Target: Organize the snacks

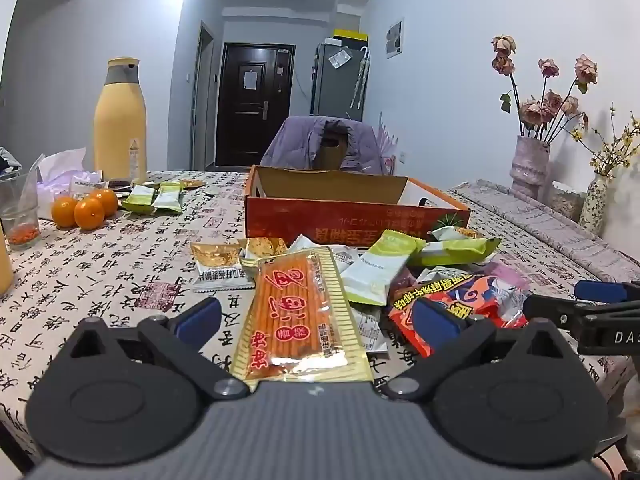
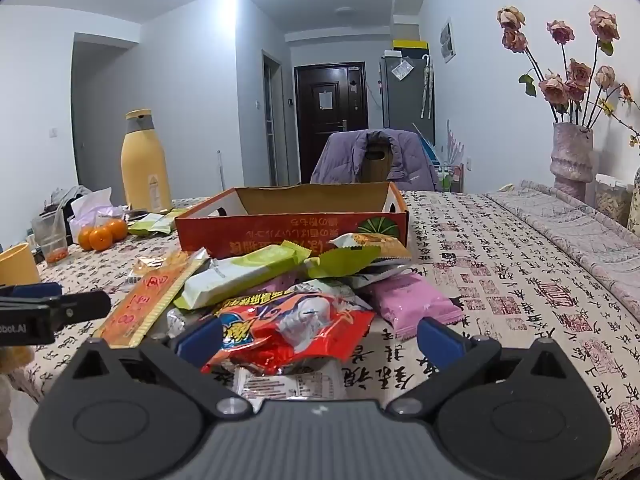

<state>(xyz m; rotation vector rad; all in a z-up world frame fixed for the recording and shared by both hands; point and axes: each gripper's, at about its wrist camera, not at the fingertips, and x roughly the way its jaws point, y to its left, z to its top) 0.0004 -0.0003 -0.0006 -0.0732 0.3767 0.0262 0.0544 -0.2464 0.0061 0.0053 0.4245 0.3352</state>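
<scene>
- Mostly, the desk (image 2: 500,280) is covered by a cream cloth printed with black calligraphy and red seals; a quilted grey runner lies along its right edge.
- Near its middle stands an open orange cardboard box (image 2: 292,228), and a heap of snack packets (image 2: 280,280) lies just in front of it.
- Left tongs (image 1: 316,316) are spread apart, with a long yellow packet of orange sticks (image 1: 296,312) lying between the blue pads, untouched.
- Right tongs (image 2: 320,340) are likewise apart, flanking a crinkled red packet (image 2: 296,328); a pink packet (image 2: 412,304) lies just beside it.
- Far left on the desk: a tall yellow bottle (image 1: 120,120), three oranges (image 1: 84,208) and a clear cup (image 1: 18,212).
- Vases of dried roses (image 2: 572,92) stand at the right wall.
- Beyond the desk, a chair draped with a purple jacket (image 1: 320,144), a dark door (image 1: 252,100) and a grey fridge (image 1: 336,76).
</scene>
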